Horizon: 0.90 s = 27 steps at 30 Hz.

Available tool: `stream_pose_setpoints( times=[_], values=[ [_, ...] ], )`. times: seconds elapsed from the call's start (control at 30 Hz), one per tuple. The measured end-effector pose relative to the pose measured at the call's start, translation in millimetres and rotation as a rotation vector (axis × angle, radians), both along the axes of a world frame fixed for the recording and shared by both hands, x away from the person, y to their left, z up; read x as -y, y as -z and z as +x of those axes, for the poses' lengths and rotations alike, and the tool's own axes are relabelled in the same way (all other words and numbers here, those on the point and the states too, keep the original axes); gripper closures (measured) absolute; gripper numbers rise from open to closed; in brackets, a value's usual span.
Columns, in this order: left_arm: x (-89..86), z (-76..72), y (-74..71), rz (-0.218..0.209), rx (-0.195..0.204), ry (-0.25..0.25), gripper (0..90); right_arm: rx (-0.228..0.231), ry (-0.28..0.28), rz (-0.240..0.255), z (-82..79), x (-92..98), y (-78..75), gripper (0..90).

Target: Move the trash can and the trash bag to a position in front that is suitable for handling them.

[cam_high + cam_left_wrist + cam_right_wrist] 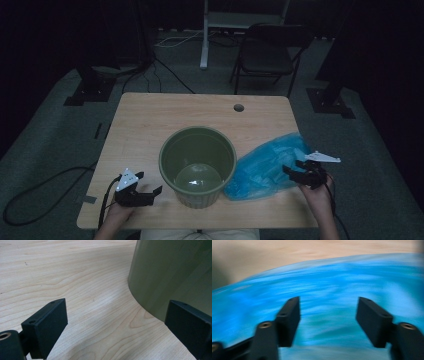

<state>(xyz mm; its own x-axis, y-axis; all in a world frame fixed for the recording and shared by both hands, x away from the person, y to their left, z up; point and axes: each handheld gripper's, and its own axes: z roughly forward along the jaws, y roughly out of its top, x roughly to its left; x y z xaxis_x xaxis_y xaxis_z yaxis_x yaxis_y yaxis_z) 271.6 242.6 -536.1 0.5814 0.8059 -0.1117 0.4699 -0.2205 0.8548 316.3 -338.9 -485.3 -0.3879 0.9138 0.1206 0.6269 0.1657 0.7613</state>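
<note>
Blue plastic bag (267, 167) lies crumpled on the table (150, 125), right of centre, its left end touching the green bucket (197, 165) near the base, its right end out by the table's right edge. My right gripper (300, 172) sits over that right end of the bag; jaws stand apart and I see nothing pinched between them. Its own view is motion-blurred: blue film behind both black jaws, none caught between them. Bucket stands upright mid-table, toward the near edge, mouth open, pale bottom visible inside. My left gripper (150, 187) rests on the table just left of the bucket, jaws wide, holding nothing. In its view the right jaw is close beside the bucket wall (175, 272); contact I can't tell. Beyond the table: folding chair (267, 50) on grey carpet, cables on the floor to the left.
</note>
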Motion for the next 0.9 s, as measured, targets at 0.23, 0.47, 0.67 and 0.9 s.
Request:
stream_pose_setpoints(
  times=[0.23, 0.47, 0.67, 0.9],
  values=[
    [0.1, 0.5, 0.1, 0.002, -0.001, 0.0, 5.0, -0.04, 0.319, -0.02, 4.3, 42.7, 17.8, 26.2],
    [0.0, 0.9, 0.9, 0.003, -0.005, -0.001, 5.0, -0.122, 0.371, -0.022, 15.5, 44.9, 48.4, 23.3],
    [1.6, 0.4, 1.4, 0.004, -0.005, 0.003, 5.1, -0.081, 0.325, -0.123, 22.3, 22.4, 56.4, 49.8],
    [1.1, 0.8, 1.4, 0.004, -0.005, 0.005, 5.1, -0.056, 0.247, -0.151, 54.5, -3.1, 54.8, 88.8]
  ],
)
